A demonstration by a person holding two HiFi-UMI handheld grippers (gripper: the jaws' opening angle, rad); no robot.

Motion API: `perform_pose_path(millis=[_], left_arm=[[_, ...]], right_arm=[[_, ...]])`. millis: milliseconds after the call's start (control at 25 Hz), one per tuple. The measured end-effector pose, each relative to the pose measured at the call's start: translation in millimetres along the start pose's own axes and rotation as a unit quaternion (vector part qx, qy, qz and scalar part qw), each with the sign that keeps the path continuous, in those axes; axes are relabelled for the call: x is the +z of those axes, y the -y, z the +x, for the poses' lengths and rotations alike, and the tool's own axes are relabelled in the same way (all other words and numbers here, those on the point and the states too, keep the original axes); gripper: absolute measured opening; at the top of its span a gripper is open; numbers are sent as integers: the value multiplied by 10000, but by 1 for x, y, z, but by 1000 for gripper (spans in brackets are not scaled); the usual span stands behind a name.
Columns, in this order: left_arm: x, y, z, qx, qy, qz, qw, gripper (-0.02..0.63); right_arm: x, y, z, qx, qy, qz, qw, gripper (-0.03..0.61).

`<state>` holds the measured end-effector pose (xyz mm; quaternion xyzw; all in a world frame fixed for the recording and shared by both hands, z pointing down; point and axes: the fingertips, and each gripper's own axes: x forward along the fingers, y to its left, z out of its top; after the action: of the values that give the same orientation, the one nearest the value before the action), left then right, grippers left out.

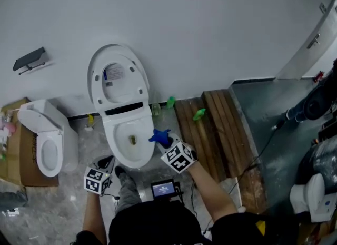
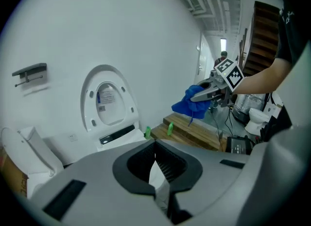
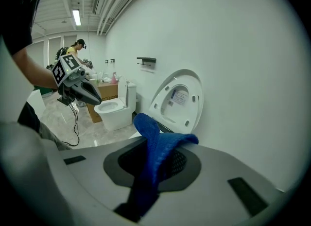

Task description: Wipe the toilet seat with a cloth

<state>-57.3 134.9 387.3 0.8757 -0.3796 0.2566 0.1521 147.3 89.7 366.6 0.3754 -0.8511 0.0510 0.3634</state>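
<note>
- The cloth [image 3: 154,148] is bright blue with a knitted, waffly texture. It's bunched up and flops over out of the right gripper [image 3: 146,183].
- The right fingers are clamped on that cloth, with a fold sticking up in front of them.
- In the head view the cloth sits right at the right edge of the toilet [image 1: 128,153] bowl. I can't tell if it actually touches the rim.
- The toilet seat [image 1: 117,78] is tipped up against the wall, its underside and a label facing out, so the bowl is open.
- The left gripper [image 3: 99,100] has its fingers pinched together with nothing in them.
- Count: one blue cloth and two grippers.
- There's a second toilet [image 1: 46,146] to the left with its lid up, and what looks like a third white one [image 1: 311,196] at the lower right.
- Two bright green bottles [image 1: 171,101] stand by the wall, one of them on the wooden planks [image 1: 216,133].
- Also one cardboard box [image 1: 11,159], one dark wall bracket [image 1: 30,59] and one small screen [image 1: 164,188] on the floor.
- Both forearms are bare and reach forward and down. The right one stretches further, up to the bowl's right side.
- The left one hangs back by the bowl's front-left corner, gripper angled at the floor.
</note>
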Motion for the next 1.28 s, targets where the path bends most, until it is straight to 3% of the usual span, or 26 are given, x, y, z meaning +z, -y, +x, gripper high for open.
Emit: perform_pose_path(millis=[160, 360, 760, 1040, 1280], left_arm=[[-11, 47, -30, -99, 33, -17, 9999, 12], [-27, 72, -73, -93, 72, 84, 9999, 12], [-68, 118, -143, -360, 77, 934, 9950, 12], [-120, 139, -190, -322, -27, 864, 9957, 11], [-121, 164, -194, -237, 13, 837, 9962, 11]], right_arm=[[-16, -28, -19, 98, 158, 65, 9998, 66], [-17, -76, -43, 125, 275, 19, 9995, 67], [-7, -178, -86, -149, 201, -111, 9996, 67], [-7, -253, -113, -203, 235, -226, 9993, 67], [-19, -277, -127, -31, 172, -617, 9979, 66]])
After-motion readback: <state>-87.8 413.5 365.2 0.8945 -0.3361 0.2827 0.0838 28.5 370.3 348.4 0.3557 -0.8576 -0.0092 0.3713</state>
